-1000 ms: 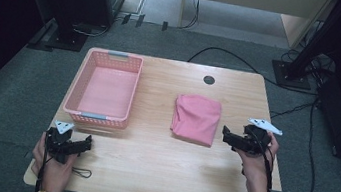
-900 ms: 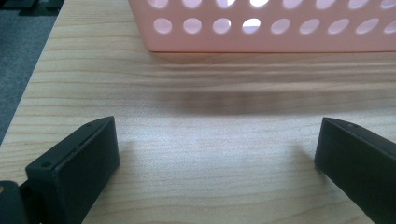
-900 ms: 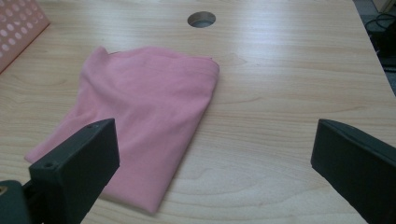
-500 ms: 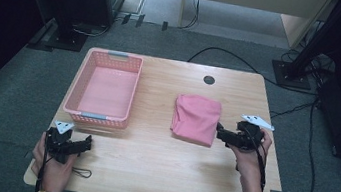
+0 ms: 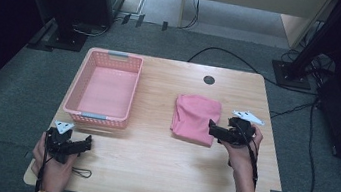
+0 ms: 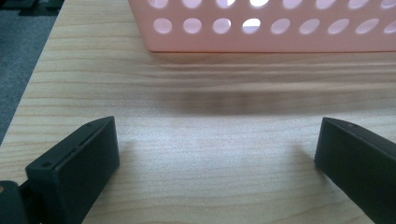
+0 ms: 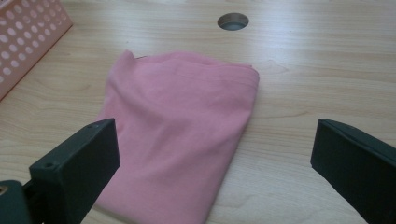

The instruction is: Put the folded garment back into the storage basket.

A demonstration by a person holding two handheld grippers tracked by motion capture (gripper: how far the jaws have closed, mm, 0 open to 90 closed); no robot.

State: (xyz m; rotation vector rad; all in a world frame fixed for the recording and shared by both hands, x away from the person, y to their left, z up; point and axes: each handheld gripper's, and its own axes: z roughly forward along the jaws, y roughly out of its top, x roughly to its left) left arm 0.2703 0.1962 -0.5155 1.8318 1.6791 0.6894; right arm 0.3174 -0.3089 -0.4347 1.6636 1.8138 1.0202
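**High view: folded pink cloth and basket on worktop, both sets of jaws apart**

Item 1. Pink cloth (image 5: 194,118), folded into a rough rectangle, lay flat on the wooden worktop (image 5: 158,165), right of centre. In the right gripper view the cloth (image 7: 182,130) showed soft creases, its nearer end running between the two black jaws.

Item 2. Right gripper (image 5: 213,129), held in the person's right hand (image 5: 242,146), sat just beside the cloth's near right corner, pointing leftward at it. Jaws stood wide apart and held nothing; whether the tips touched the fabric could not be told.

Item 3. Left gripper (image 5: 86,143), held in the left hand (image 5: 54,160), rested at the near left corner of the worktop, well apart from the cloth. Jaws stood wide apart over bare wood.

Item 4. Pink basket (image 5: 73,97), plastic with perforated walls, stood on the left half of the worktop, its long axis running away from the person. In the left gripper view its near wall (image 6: 261,32) lay ahead of the jaws, casting a shadow on the wood.

Item 5. Round cable hole (image 5: 209,80) near the far edge of the worktop, beyond the cloth; seen also in the right gripper view (image 7: 233,21).

Item 6. Grey carpeted floor (image 5: 18,85) around the worktop, with black cables (image 5: 225,53) trailing behind it.
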